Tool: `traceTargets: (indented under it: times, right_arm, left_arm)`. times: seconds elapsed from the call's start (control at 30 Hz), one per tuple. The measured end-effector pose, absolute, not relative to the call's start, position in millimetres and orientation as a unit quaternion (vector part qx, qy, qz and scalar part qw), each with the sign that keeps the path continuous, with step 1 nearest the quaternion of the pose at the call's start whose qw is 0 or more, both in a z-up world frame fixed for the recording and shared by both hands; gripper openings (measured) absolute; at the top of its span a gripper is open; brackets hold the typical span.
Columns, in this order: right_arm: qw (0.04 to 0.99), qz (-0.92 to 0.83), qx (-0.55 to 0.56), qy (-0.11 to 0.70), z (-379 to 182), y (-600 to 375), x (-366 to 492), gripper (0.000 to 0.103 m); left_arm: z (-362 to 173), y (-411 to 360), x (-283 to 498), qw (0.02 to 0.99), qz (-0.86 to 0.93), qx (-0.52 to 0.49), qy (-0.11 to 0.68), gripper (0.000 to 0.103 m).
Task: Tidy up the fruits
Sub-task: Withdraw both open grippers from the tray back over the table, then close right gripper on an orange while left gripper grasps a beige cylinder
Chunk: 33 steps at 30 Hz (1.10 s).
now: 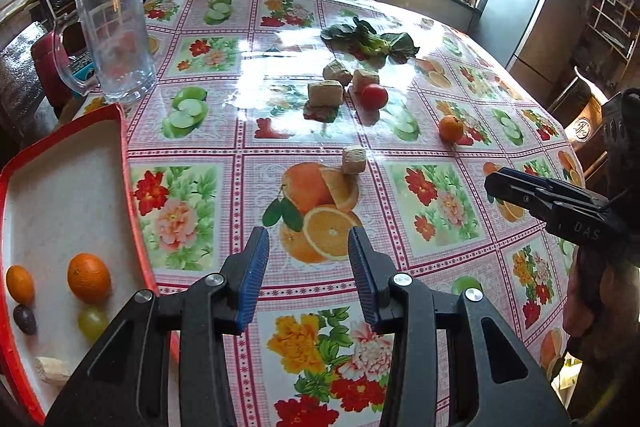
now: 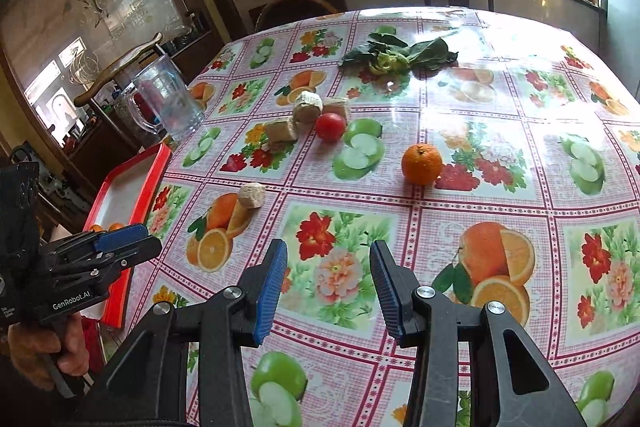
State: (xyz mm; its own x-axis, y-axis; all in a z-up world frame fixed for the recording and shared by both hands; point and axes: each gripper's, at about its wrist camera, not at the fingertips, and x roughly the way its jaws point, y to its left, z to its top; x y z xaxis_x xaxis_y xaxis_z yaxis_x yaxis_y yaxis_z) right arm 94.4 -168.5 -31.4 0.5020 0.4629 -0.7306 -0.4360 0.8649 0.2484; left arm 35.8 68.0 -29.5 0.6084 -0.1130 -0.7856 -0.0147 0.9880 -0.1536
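A red-rimmed white tray [image 1: 60,187] at the left table edge holds two oranges [image 1: 89,278], a green grape [image 1: 93,322], a dark plum [image 1: 25,319] and a beige chunk [image 1: 50,369]. On the tablecloth lie a loose orange [image 2: 422,163] and a red tomato [image 2: 330,126]. My left gripper [image 1: 309,267] hovers open beside the tray with nothing between its blue pads. My right gripper [image 2: 328,283] is open too, over the cloth, short of the orange. Each gripper shows in the other's view, the right gripper [image 1: 496,183] and the left gripper [image 2: 136,241].
Several beige blocks [image 1: 325,94] lie near the tomato, and one more block [image 1: 354,159] lies closer. Leafy greens [image 1: 372,41] lie farther back. A clear glass mug [image 1: 118,35] stands behind the tray. Chairs ring the round table.
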Motion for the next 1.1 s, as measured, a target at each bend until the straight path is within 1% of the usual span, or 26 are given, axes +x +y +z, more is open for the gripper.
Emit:
traceTargets:
  times: [0.3, 0.67, 0.83, 0.87, 0.9, 0.93, 1.0, 1.03, 1.1]
  right_arm:
    - [0.874, 0.23, 0.011, 0.429, -44.0, -181.5, 128.2, 0.045]
    - [0.875, 0.202, 0.003, 0.44, -68.5, -179.9, 173.8, 0.045]
    - [0.879, 0.197, 0.003, 0.435, -71.8, -174.0, 187.9, 0.045]
    - [0.88, 0.195, 0.001, 0.433, -71.8, -172.9, 189.4, 0.043]
    - [0.881, 0.193, 0.001, 0.432, -71.8, -172.1, 190.3, 0.043]
    - [0.883, 0.19, 0.002, 0.429, -71.7, -171.6, 190.5, 0.036]
    - [0.885, 0.188, 0.005, 0.427, -71.5, -171.3, 189.9, 0.035]
    - [0.885, 0.189, 0.006, 0.426, -71.4, -171.4, 188.3, 0.035]
    - [0.883, 0.194, 0.01, 0.427, -70.0, -171.5, 182.5, 0.034]
  left_arm:
    - [-43.1, 48.5, 72.5, 0.885, -0.047, -0.083, 0.455, 0.039]
    - [-65.2, 28.3, 122.8, 0.878, -0.05, -0.07, 0.471, 0.039]
    - [-67.2, 24.8, 130.8, 0.886, -0.049, -0.058, 0.458, 0.039]
    - [-67.5, 24.2, 131.1, 0.887, -0.05, -0.054, 0.456, 0.038]
    - [-67.8, 23.7, 130.8, 0.889, -0.05, -0.05, 0.453, 0.032]
    - [-67.9, 23.4, 130.3, 0.89, -0.049, -0.046, 0.451, 0.029]
    - [-68.1, 24.3, 129.0, 0.891, -0.054, -0.044, 0.45, 0.019]
    - [-68.0, 25.6, 128.3, 0.89, -0.056, -0.045, 0.449, 0.017]
    - [-67.9, 28.2, 125.4, 0.89, -0.06, -0.05, 0.45, 0.017]
